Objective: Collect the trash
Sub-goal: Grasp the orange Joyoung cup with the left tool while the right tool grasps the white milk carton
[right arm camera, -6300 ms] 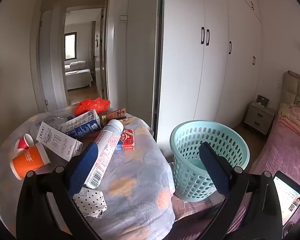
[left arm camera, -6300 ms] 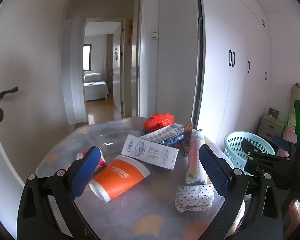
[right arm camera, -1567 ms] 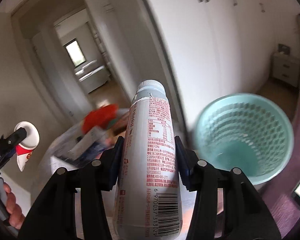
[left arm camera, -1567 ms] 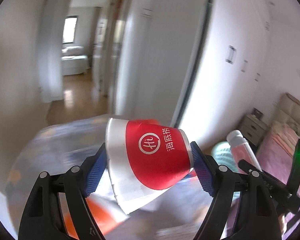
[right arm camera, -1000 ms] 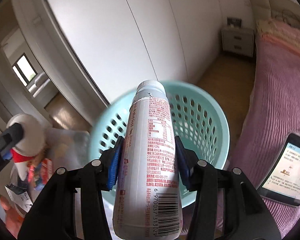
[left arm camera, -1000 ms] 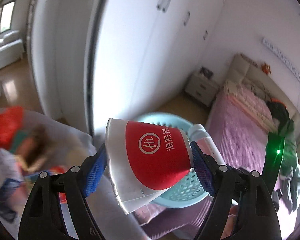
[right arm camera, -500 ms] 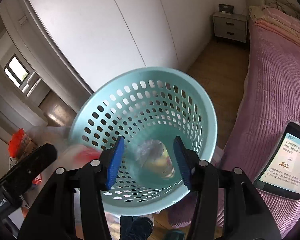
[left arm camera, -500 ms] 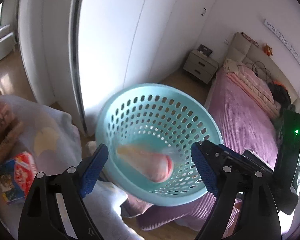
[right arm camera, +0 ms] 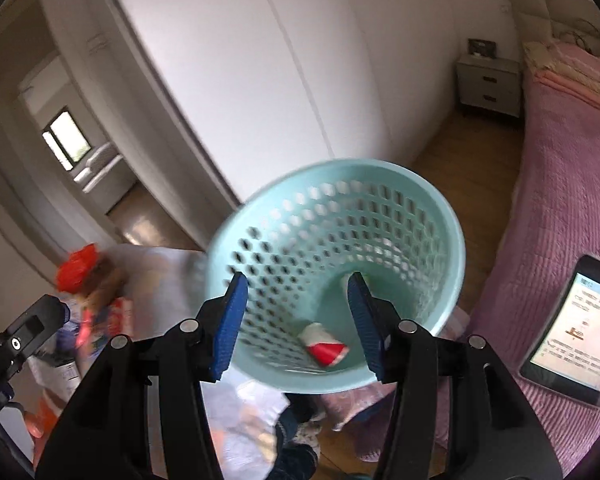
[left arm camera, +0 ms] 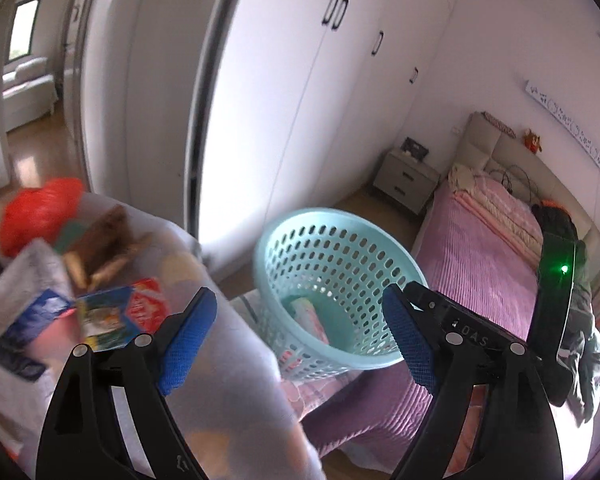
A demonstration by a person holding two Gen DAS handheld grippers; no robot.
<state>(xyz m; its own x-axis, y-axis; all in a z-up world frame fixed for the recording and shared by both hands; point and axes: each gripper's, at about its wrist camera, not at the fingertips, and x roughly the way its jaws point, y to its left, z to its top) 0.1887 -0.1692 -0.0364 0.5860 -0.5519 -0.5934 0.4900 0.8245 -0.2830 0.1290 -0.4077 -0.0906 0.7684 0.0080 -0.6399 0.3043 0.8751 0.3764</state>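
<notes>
The teal basket [left arm camera: 340,288] stands in the gap between the table [left arm camera: 236,368] edge at 9 o'clock and the pink bed [left arm camera: 484,264] at 3 o'clock. The left gripper [left arm camera: 300,340] gapes wide, empty. The right gripper [right arm camera: 296,320] hangs above the rim, likewise spread and empty. Only its view shows the red-and-white cup [right arm camera: 323,347] lying on the basket floor; the left shows what looks like a pinkish bottle [left arm camera: 308,316] inside.

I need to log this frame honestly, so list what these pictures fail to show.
- Left wrist view: the litter on the cloth-covered table is motion-blurred; labels unreadable.
- Left wrist view: the perforated teal plastic basket wall hides most of its contents.
- Right wrist view: the right gripper blocks part of the basket floor beside the red-and-white paper cup.
</notes>
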